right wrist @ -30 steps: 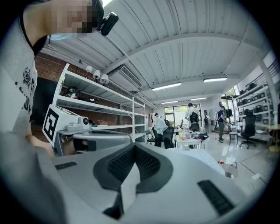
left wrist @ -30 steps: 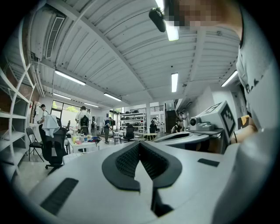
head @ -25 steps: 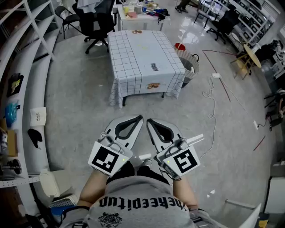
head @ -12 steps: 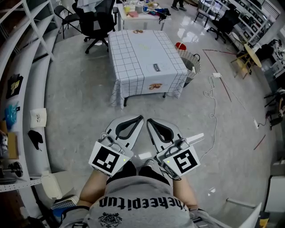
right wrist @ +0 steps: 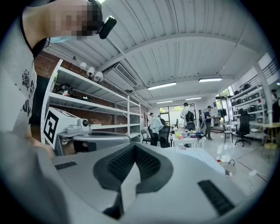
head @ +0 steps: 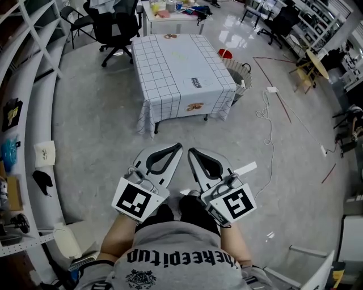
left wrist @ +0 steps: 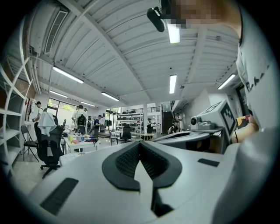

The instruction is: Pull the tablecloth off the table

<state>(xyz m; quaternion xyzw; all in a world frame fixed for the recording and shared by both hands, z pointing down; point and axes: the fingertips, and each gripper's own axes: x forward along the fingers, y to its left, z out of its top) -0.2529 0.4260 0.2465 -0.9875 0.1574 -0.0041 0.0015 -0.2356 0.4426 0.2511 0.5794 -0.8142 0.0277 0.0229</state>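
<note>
A white tablecloth with a thin dark grid covers a low table ahead of me and hangs down over its near edge and sides. Small printed patches show on the cloth. My left gripper and right gripper are held side by side over the grey floor, well short of the table and pointing toward it. Both are shut with nothing between the jaws. In the left gripper view the left gripper has its dark pads pressed together. The right gripper looks the same in the right gripper view.
A black office chair and a cluttered white desk stand behind the table. A wire basket sits at its right, with a white cable on the floor. White shelving runs along the left. Several people stand far off.
The table sits slightly closer and higher in the head view. Both grippers stay shut and side by side, a little lower in the picture.
</note>
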